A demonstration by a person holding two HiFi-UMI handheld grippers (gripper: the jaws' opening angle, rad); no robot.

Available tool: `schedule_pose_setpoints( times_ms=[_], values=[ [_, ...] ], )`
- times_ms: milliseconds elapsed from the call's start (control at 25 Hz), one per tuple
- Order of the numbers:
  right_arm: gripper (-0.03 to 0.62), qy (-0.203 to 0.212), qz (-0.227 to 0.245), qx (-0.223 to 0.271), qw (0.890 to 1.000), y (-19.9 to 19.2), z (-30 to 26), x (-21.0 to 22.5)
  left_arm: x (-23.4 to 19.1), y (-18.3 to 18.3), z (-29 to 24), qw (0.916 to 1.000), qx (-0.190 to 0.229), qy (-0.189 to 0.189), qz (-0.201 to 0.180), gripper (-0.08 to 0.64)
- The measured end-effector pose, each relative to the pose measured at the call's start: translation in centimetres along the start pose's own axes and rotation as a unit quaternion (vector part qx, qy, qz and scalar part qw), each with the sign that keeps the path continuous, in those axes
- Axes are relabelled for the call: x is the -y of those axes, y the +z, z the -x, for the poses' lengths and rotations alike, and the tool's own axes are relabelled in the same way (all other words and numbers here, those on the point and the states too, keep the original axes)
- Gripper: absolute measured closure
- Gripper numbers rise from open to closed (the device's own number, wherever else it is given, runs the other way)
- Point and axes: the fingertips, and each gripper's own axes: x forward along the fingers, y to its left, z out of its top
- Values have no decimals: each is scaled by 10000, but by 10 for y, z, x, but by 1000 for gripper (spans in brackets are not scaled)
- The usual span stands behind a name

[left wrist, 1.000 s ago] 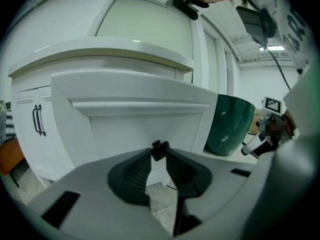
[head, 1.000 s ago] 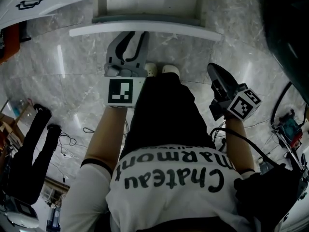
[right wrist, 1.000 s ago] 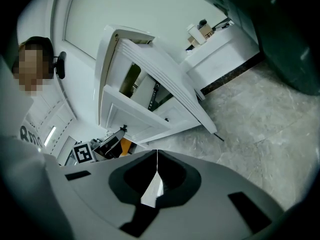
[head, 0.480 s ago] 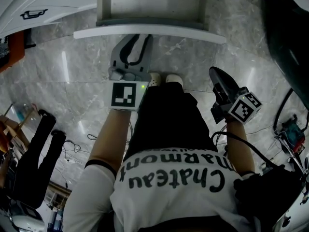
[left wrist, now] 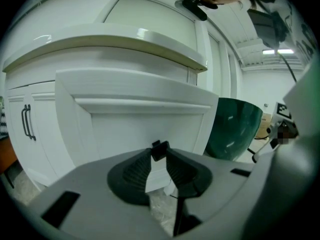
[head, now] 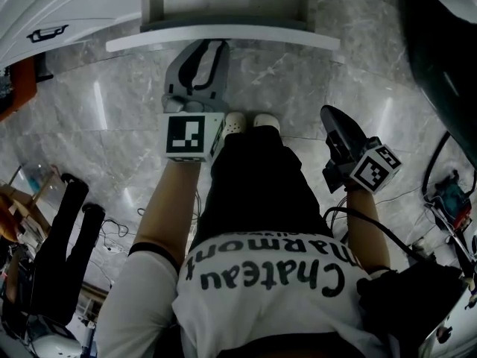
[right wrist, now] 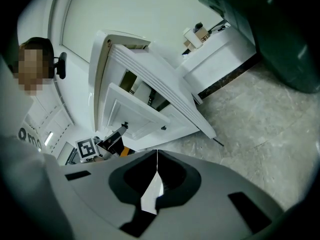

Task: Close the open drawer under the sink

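The white drawer [head: 223, 37] stands pulled out of the cabinet at the top of the head view, its front panel facing me. My left gripper [head: 215, 47] reaches up to that panel. In the left gripper view its tips [left wrist: 160, 153] close on a small black knob [left wrist: 160, 148] on the drawer front [left wrist: 145, 129]. My right gripper [head: 329, 112] hangs to the right over the marble floor, away from the drawer. It is shut with nothing between its jaws [right wrist: 157, 158]. The right gripper view shows the open drawer [right wrist: 145, 114] from the side.
A large dark green tub [head: 440, 51] [left wrist: 235, 129] stands right of the drawer. A white cabinet door with a black handle [head: 45, 32] is to the left. Cables [head: 112, 222] and another person's legs [head: 52, 230] lie at the lower left. My white shoes [head: 252, 119] stand below the drawer.
The left gripper and the drawer front have moved together away from my shoes, toward the cabinet. The right gripper has hardly moved.
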Motion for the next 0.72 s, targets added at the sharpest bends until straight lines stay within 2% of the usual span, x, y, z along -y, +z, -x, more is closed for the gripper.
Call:
schedule_pose_setpoints(
  times_ms=[360, 720],
  values=[
    [581, -176, -214, -55, 9996, -3, 13, -1, -18, 5, -20, 9995, -233, 171, 118, 465],
    [580, -330, -414, -132, 9985, -10, 39, -4, -22, 17, -38, 9992, -278, 256, 164, 465]
  ],
)
